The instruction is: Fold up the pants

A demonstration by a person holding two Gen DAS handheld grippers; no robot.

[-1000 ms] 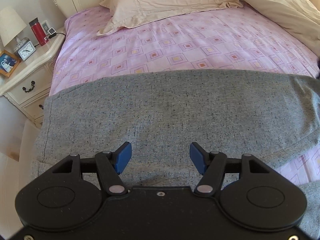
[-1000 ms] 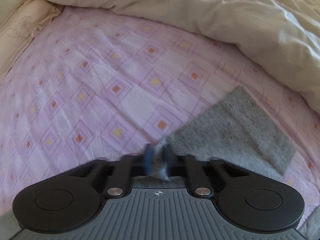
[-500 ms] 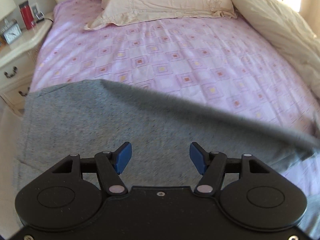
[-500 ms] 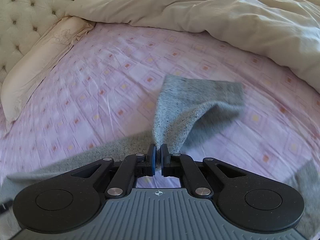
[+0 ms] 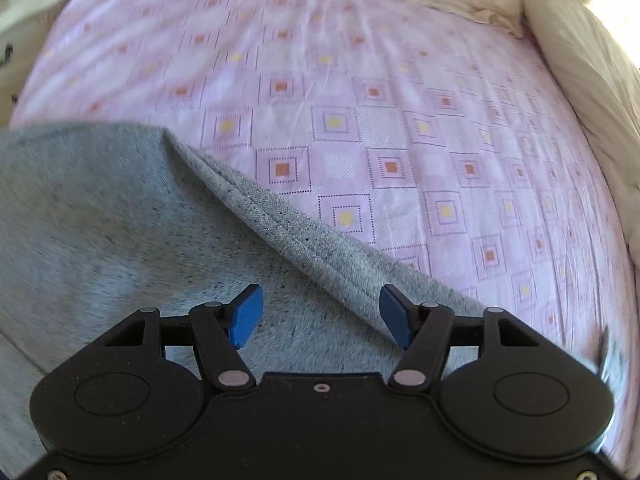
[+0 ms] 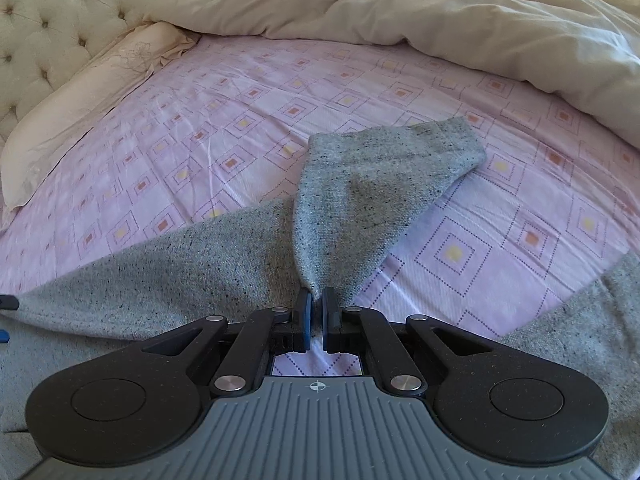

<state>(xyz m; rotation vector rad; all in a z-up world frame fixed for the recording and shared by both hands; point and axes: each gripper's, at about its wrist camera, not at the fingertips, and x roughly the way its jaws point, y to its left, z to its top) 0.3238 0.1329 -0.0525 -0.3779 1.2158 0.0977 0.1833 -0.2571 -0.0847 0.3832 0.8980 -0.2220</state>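
Pink square-patterned bed sheet point(image 6: 224, 120) carries the speckled grey knit pants point(image 6: 224, 264), spread along its near edge. The right claw point(image 6: 316, 312) is clenched on a lifted pant leg end; the left claw point(image 5: 320, 314) hangs released above the grey fabric.

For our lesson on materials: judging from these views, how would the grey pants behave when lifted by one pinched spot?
Probably floppy: the grey pants drape in a cone from the right tool. Likely light, since one small pinch lifts the leg. Apparently not slippery: the knit stays clamped.
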